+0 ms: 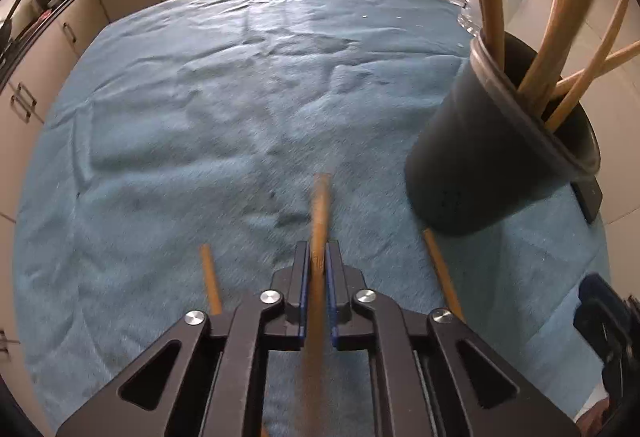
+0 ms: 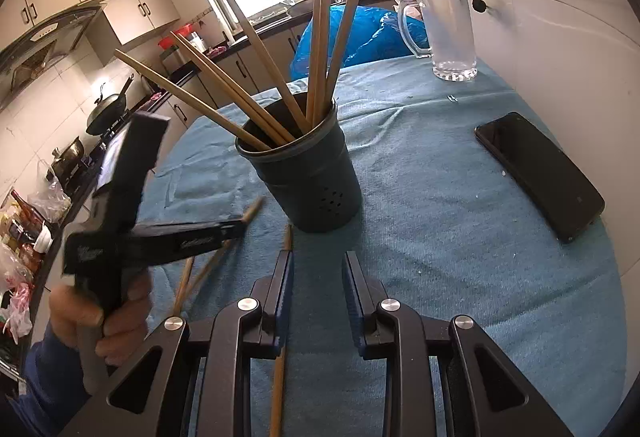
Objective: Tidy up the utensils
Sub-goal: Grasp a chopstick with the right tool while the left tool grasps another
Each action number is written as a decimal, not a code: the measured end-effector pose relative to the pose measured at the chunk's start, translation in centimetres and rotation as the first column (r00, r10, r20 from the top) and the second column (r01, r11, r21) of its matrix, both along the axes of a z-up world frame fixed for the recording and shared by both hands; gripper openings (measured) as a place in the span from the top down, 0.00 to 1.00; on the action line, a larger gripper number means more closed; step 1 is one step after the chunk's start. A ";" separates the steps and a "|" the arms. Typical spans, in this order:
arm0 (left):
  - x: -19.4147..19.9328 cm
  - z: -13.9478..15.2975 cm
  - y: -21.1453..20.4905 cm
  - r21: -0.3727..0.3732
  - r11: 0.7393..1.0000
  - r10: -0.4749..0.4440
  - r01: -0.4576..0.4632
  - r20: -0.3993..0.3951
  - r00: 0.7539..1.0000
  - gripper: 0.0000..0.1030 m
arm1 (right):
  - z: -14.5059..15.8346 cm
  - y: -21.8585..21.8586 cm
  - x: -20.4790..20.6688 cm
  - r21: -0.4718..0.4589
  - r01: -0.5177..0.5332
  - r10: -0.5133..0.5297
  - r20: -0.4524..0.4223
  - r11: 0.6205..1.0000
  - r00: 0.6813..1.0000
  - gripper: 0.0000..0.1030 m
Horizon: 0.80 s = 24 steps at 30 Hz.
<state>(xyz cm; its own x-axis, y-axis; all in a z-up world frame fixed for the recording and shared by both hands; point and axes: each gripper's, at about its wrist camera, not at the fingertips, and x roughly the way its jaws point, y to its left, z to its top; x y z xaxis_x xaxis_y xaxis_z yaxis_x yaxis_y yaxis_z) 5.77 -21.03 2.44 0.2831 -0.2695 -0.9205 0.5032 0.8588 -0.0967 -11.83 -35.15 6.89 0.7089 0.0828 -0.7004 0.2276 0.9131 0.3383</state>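
From the left wrist camera, my left claw (image 1: 318, 257) was pinching one chopstick (image 1: 320, 205), blurred, so I think it was off the blue cloth (image 1: 200, 117). The black cup (image 1: 492, 157) stood to the right with more sticks inside. To do it well, I needed to lift the tip over the rim, then let go.

From the right wrist camera, my right claw (image 2: 318, 269) was spread and held nothing. A loose chopstick (image 2: 280, 369) lay on the bench by its left finger.
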 end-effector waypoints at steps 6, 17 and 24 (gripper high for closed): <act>-1.0 1.2 4.6 -0.086 0.993 0.081 -0.083 -0.022 0.996 0.93 | -0.9 1.0 2.4 -0.006 -0.065 0.065 -0.053 0.998 0.996 0.74; -1.5 1.4 7.7 -0.157 0.979 0.124 -0.128 -0.035 0.992 0.93 | -3.9 3.6 7.5 -0.075 -0.120 0.104 -0.198 0.990 0.975 0.74; -2.5 2.3 8.2 -0.182 0.975 0.126 -0.126 -0.012 0.992 0.93 | -4.5 4.8 8.1 -0.139 -0.159 0.121 -0.247 0.977 0.961 0.93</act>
